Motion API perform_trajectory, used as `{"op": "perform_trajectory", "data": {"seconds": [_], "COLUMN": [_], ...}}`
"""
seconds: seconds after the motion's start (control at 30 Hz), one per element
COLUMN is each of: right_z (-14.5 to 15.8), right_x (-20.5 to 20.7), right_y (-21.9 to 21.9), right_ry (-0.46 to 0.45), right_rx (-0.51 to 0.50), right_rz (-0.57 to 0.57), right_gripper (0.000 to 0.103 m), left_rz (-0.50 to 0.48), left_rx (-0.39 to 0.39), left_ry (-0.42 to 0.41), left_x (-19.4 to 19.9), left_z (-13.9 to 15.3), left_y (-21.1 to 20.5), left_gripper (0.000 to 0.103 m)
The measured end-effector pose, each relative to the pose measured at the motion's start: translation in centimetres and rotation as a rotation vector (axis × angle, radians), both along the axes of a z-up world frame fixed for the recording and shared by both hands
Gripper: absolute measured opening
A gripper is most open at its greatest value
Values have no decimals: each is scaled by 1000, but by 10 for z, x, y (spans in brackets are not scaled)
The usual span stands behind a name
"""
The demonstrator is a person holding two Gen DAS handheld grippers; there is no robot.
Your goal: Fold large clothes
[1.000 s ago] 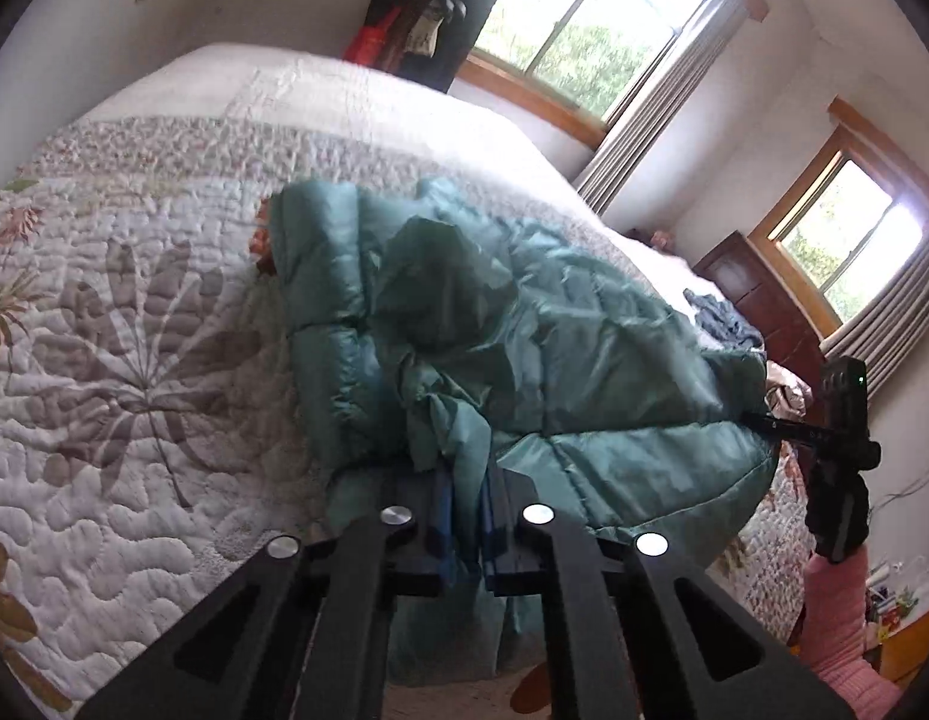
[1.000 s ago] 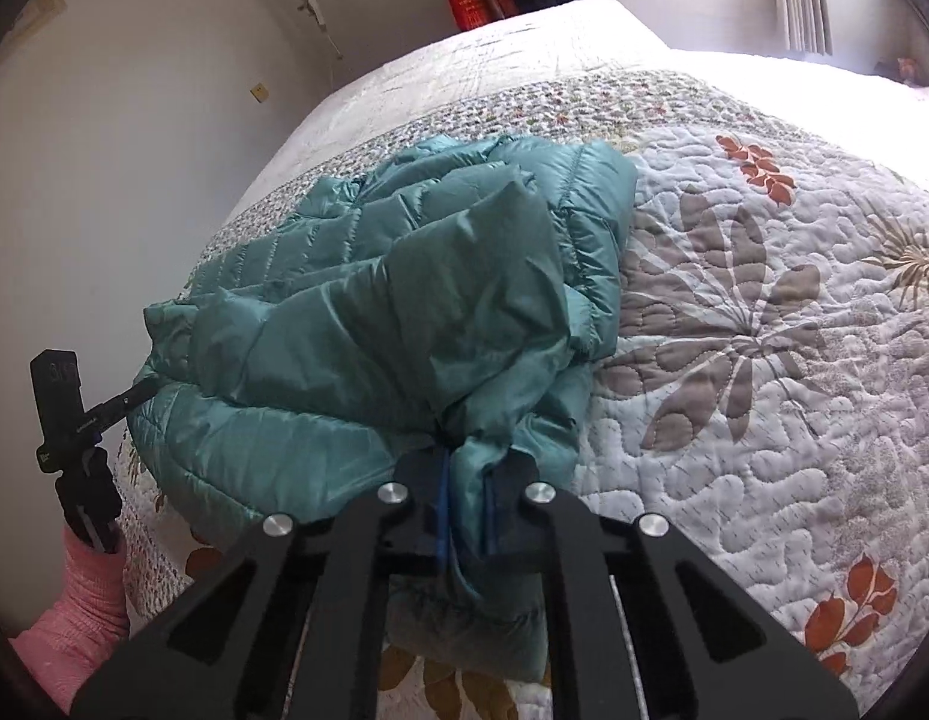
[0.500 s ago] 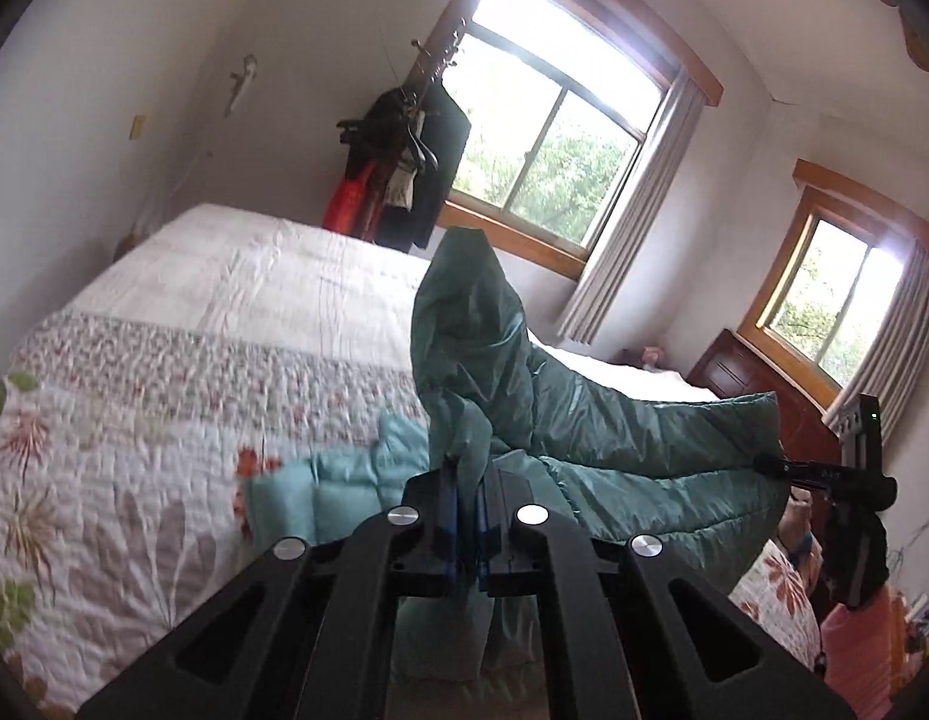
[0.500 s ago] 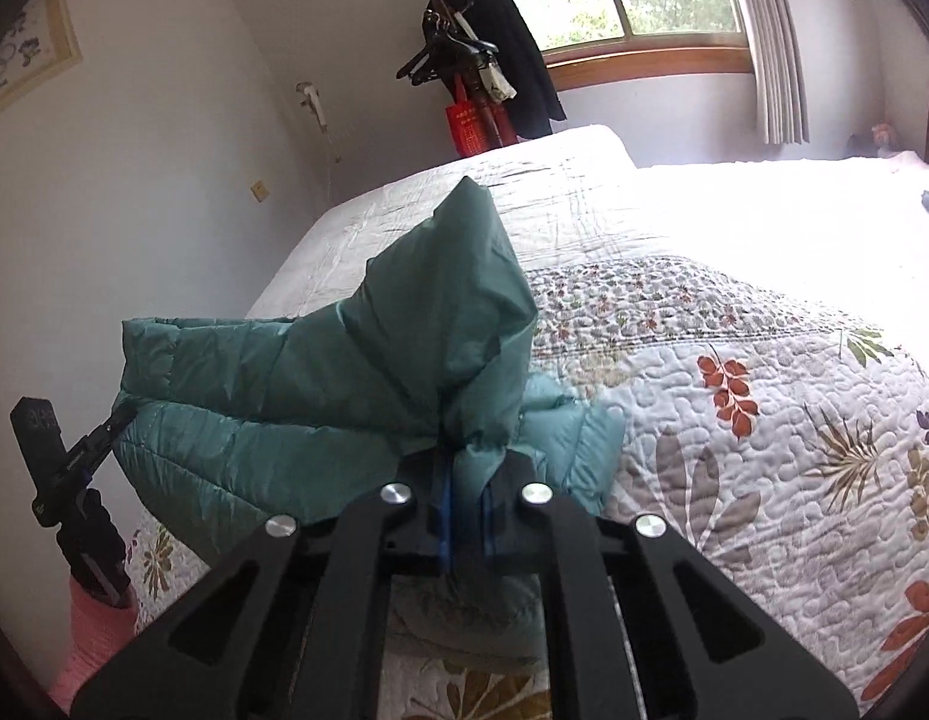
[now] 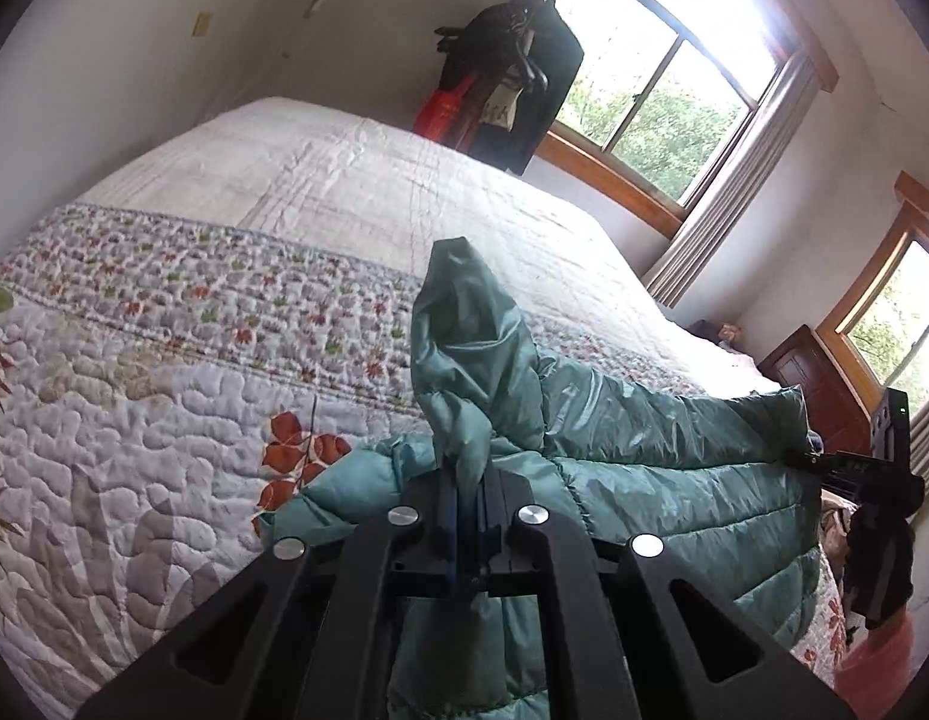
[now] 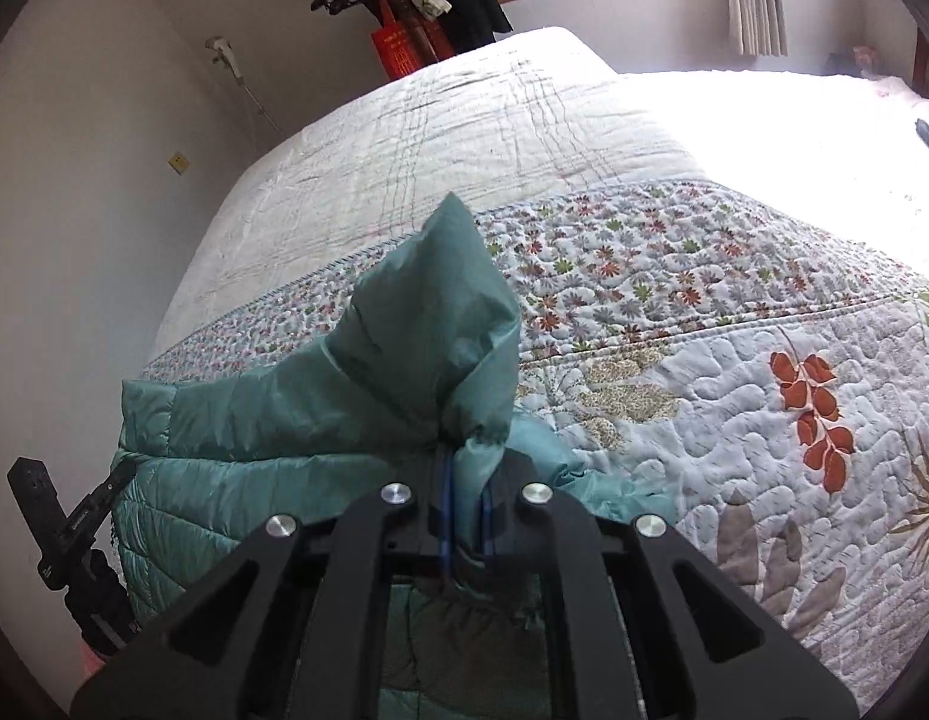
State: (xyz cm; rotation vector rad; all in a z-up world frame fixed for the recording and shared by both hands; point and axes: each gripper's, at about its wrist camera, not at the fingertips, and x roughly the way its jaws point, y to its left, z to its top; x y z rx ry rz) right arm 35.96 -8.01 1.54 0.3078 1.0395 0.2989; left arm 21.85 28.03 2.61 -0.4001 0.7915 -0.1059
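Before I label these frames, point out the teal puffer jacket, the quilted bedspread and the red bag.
teal puffer jacket [image 5: 674, 480]: left wrist view, quilted body panel.
quilted bedspread [image 6: 734, 420]: right wrist view, bare stitched area beside the red leaves.
red bag [image 6: 398, 51]: right wrist view, front face.

Daylight via windows [image 5: 662, 96]; bed [image 6: 782, 102] far side blown out white in right view. Fisheye bends edges, dark vignette at corners. Focus ok, slight softness.

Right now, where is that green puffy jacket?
The green puffy jacket hangs stretched between the left gripper and right gripper, each pinching a bunch of it, over the near edge of the quilted bed.
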Motion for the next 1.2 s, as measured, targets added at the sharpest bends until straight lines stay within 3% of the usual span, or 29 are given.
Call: {"op": "perform_trajectory", "data": {"seconds": [0.2,0.3,0.33,0.53,0.7,0.8,0.87,0.93,0.97,1.03,1.2], "right_z": [-38,-30,-24,11,-2,-16,-20,-24,-25,-21,-9], "right_x": [9,-3,-10,-75,-137,-164,-174,-178,-179,-179,-187], "right_y": [2,-7,-12,-32,-42,-39,-34,-31,-30,-28,-32], "right_ry": [79,57,39,-27,-14,0,2,6,9,-6,-42], "right_rx": [-14,15,20,35,65,105,95,90,101,110,134], "right_rz": [-25,-45,-53,13,70,105,118,124,130,138,142], "right_gripper": [12,17,23,32,37,37,34,14,10,4,3], "left_rz": [-2,2,3,-31,-87,-97,-105,-98,-104,-103,-118], "left_rx": [-6,-28,-31,-10,8,-10,-2,3,-15,-21,-15], "left_ry": [105,110,109,65,54,55,59,76,88,81,47], "left_x": [8,1,-4,-59,-115,-136,-138,-135,-133,-135,-146], "left_z": [-30,-25,-21,10,12,7,3,-3,-6,-4,7], "left_y": [5,10,12,12,-1,-9,-15,-18,-18,-18,-17], "left_gripper": [8,14,18,44,46,43,21,9,3,1,1]}}
